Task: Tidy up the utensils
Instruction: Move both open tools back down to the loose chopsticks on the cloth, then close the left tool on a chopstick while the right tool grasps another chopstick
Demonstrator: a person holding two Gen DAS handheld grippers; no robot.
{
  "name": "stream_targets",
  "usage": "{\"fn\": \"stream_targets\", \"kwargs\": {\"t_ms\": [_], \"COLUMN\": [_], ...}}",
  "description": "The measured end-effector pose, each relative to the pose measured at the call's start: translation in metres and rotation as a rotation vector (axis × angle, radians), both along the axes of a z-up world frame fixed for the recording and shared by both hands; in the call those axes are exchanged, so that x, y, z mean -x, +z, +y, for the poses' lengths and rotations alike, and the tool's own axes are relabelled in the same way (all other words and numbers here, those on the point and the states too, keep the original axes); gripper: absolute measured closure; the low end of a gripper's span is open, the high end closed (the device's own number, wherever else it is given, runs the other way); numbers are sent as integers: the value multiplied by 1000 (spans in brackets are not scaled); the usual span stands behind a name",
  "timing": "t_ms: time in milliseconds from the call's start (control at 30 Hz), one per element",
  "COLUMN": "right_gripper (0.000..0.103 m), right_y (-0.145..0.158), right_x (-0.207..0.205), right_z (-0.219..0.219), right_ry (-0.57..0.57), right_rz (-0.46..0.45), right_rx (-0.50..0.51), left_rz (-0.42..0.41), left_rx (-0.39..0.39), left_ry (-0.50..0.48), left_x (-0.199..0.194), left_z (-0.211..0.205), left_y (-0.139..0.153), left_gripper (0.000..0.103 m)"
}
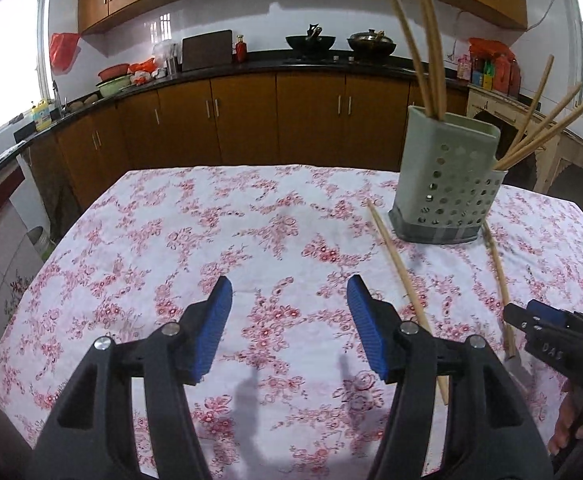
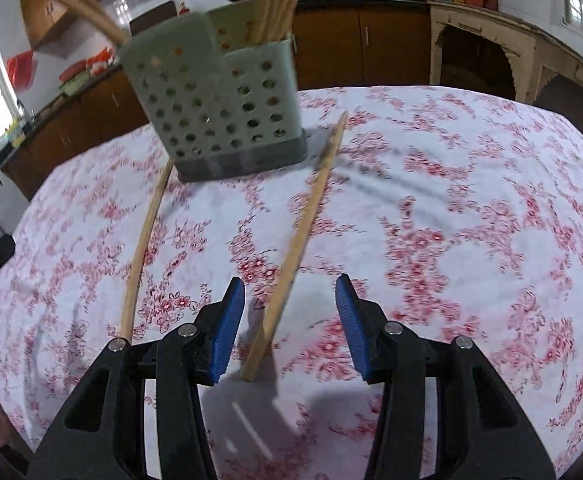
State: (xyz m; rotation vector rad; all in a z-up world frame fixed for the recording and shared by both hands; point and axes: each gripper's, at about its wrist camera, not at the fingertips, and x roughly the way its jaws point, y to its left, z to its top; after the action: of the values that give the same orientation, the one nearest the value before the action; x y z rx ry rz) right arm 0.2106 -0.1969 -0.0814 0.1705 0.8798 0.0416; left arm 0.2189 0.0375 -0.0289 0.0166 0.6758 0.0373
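A grey-green perforated holder [image 1: 443, 184] [image 2: 227, 112] stands on the floral tablecloth with several wooden chopsticks upright in its two compartments. Two loose chopsticks lie on the cloth in front of it. One chopstick [image 1: 405, 284] [image 2: 143, 240] runs just right of my left gripper [image 1: 289, 284], which is open and empty above the cloth. The other chopstick [image 2: 303, 220] [image 1: 499, 284] lies between the jaws of my right gripper [image 2: 290, 282], nearer its left pad [image 2: 227, 328], and neither pad presses it. The right gripper [image 1: 521, 312] also shows low at the right in the left wrist view.
The table's cloth [image 1: 171, 240] hangs over edges on all sides. Behind it runs a kitchen counter [image 1: 251, 60] with woks, bowls and brown cabinets. A pale wooden sideboard [image 2: 491, 40] stands at the back right. A hand [image 1: 571, 420] grips the right tool.
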Motion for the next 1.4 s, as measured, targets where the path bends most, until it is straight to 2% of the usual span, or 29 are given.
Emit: {"fn": "stream_targets", "kwargs": {"t_ms": [133,200,267,333,533,700,867,933,1033,1100,1333,1400], "right_gripper": [60,68,86,92,95,95,95,95,95,95,95,95], "right_y": [-1,-1,-1,0,-1,-1,-2,-2,-3,-3,-2,-2], "right_x": [-2,-3,-2,-2,-4,-3,2,1,3,1,-2,-3], "right_z": [5,5,4,-1,-17,-63,-78,-78,-78,-77,-68,-67], "right_ry": [3,-5,-13,-21,-60,-206,-206,-197,-183,-163,-104,-99], "right_rz": [-1,-3,-3,0,2,16,15,12,8,5,-5,-3], "right_rx": [39,60,75,80,98,76,74,83,74,63,33,28], "left_rz": [12,16,20,25,57,105,168,191,230,226,235,238], "left_rx": [9,12,18,29,70,91,84,63,20,6,38,55], "left_ry": [2,-1,-6,-16,-77,-145,-192,-198,-192,-175,-115,-137], "left_x": [-2,-3,-4,-5,-7,-9,-18,-21,-27,-28,-45,-48], "left_z": [2,0,-2,-5,-22,-46,-75,-84,-94,-93,-48,-37], "left_y": [-4,-5,-6,-7,-13,-26,-44,-51,-64,-70,-70,-69], "left_gripper": [44,44,44,44,45,54,58,62,79,93,95,94]}}
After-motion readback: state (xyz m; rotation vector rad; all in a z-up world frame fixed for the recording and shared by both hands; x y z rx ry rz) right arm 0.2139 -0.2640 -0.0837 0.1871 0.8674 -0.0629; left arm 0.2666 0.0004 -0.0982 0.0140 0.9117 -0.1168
